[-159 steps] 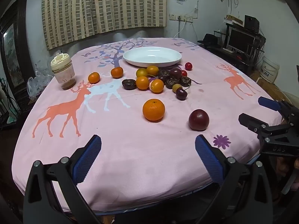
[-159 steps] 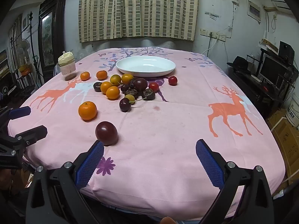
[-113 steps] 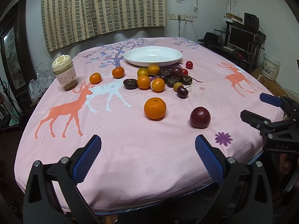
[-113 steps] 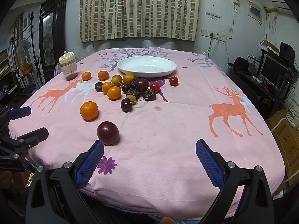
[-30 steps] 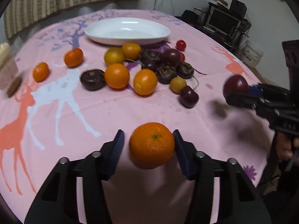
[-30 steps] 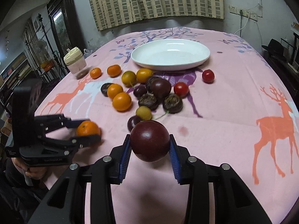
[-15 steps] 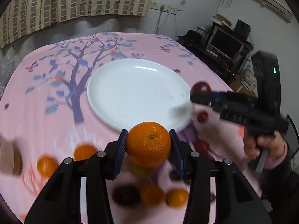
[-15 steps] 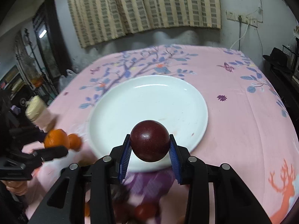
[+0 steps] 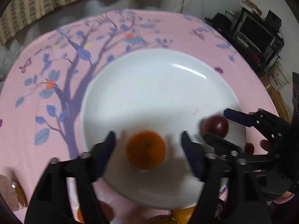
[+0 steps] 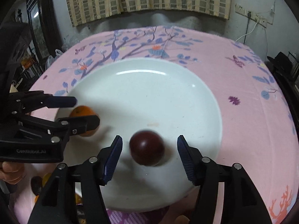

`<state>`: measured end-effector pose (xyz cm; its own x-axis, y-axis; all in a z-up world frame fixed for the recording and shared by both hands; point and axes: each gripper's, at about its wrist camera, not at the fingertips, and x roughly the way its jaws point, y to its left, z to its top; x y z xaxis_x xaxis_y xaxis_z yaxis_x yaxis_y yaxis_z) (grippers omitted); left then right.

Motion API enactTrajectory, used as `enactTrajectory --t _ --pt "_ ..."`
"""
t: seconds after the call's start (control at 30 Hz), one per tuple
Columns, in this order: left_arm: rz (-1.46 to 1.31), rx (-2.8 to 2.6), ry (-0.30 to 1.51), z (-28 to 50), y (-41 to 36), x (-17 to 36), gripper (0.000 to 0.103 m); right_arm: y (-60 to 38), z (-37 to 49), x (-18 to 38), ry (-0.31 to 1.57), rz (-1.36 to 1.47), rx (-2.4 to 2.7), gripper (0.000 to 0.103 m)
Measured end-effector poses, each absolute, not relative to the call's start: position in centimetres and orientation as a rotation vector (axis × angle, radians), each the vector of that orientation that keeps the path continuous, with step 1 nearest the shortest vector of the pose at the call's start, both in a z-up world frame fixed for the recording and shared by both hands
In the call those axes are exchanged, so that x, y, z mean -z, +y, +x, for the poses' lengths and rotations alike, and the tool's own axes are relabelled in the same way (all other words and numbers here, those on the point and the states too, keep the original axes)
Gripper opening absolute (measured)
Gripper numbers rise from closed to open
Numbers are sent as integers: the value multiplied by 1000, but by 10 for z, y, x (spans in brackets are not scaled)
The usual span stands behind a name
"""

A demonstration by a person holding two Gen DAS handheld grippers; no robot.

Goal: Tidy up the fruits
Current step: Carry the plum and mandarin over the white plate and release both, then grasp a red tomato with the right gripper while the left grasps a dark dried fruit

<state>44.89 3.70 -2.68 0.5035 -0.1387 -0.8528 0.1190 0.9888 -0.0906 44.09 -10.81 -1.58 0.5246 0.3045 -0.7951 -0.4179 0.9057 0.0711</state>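
Left tongs (image 9: 148,149) parted around orange (image 9: 145,150); right tongs (image 10: 149,153) around plum (image 10: 147,150).

One legible marking: "GenRobot.AI" in pale letters on the black body of the left tool (image 10: 85,112).

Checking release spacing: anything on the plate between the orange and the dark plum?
Nothing: only bare white plate between the orange and the plum, best seen in the left wrist view. Both claws, left and right, are open around their fruit.
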Motion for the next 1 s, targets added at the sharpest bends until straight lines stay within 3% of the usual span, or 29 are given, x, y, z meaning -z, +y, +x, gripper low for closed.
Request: enactTrajectory --t 0.07,0.17,0.33,0.57,0.8,0.93,0.97,1.0 --pt "-25 146 992 435 44 13 85 -126 431 -4 872 -82 -431 63" --pt "-39 144 946 401 58 -7 98 -161 417 -24 810 -4 -375 70" --pt "-129 60 872 329 95 -6 98 -206 395 -10 836 42 -253 70" --pt "-210 121 876 274 114 24 98 -197 373 29 930 12 -292 70" --pt "-166 134 886 257 111 37 98 -184 372 40 959 -47 -308 54" --pt "-100 200 881 256 99 37 98 -182 374 47 985 -60 -308 35" --pt "-70 220 873 254 95 36 96 -183 373 46 980 -68 -296 31" --pt "-43 235 865 252 91 36 85 -184 374 46 979 -64 -300 30"
